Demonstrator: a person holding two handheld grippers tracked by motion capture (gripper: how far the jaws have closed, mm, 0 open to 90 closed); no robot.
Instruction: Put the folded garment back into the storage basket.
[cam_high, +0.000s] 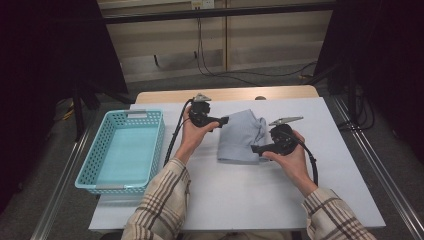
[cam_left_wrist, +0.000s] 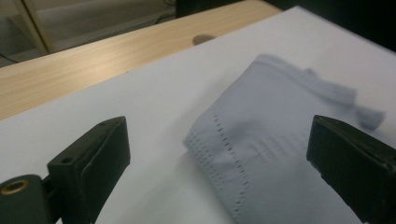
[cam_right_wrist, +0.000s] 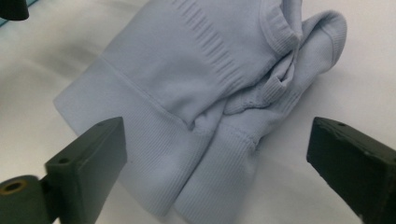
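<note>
Both grippers gape, holding nothing — left gripper and right gripper flank the pale blue folded garment mid-table. Best to pinch opposite ribbed edges squarely — lifting evenly keeps the fold.

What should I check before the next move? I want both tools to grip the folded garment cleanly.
1. Left tool open: ok, jaws spread wide apart.
2. Right tool open: ok, jaws wide, nothing between them.
3. Pale blue garment lies flat on the white table cover: ok.
4. Garment tidy: not ok, one end is bunched.
5. Turquoise basket ready: ok, it looks empty.
6. Cables clear of the garment: cannot tell.
</note>
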